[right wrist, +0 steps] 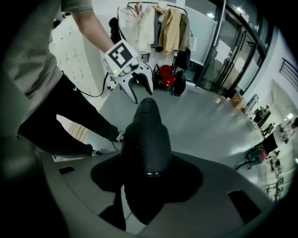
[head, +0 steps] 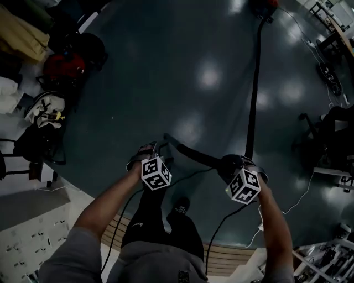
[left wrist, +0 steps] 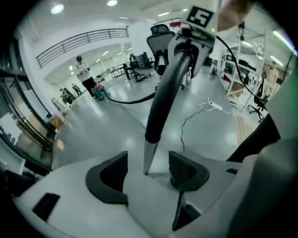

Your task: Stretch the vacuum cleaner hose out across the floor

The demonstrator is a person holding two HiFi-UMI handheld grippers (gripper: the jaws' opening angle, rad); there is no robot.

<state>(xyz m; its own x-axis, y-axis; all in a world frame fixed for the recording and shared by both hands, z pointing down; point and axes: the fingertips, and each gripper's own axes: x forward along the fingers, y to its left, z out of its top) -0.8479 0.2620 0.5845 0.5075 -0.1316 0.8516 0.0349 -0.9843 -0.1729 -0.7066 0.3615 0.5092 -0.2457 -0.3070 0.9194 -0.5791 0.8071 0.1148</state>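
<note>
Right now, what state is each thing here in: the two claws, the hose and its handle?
Left claw: open, with the metal tip between its jaws but not gripped.
Right claw: shut on the hose handle.
Hose handle: held up off the floor.
Hose: lying nearly straight across the floor.

Ceiling lights (left wrist: 57,8) are reflecting off a glossy grey floor (head: 166,66). Coats (right wrist: 160,25) are hanging in a row, bags (right wrist: 166,76) lying beneath them.
</note>
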